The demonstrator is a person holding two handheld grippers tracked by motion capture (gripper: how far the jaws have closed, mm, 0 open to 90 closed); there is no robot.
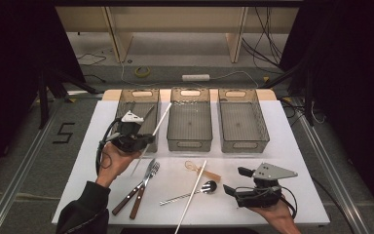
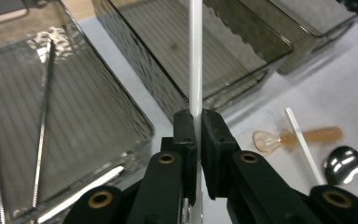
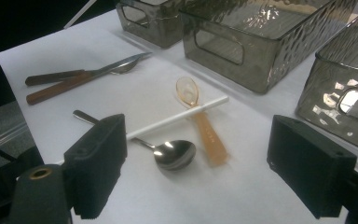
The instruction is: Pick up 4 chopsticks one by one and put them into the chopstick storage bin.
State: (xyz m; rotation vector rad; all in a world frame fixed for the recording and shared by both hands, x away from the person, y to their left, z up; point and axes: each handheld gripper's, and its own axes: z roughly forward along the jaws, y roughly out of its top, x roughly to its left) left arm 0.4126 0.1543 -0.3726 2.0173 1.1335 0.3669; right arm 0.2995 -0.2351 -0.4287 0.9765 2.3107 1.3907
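On the white table, three smoky trays sit in a row, and the left tray lies just beyond the left gripper — that's the one to watch. Its jaws are pinched tight on a long white chopstick, gripped partway along, so the stick runs straight ahead from the jaws and out over the gap between left and middle tray. My read: the long axis needs swinging left to line up with the thin sticks lying in that left tray. The right gripper hovers wide open, holding nothing — between its jaws lie a second white chopstick, a metal spoon and an amber spoon.
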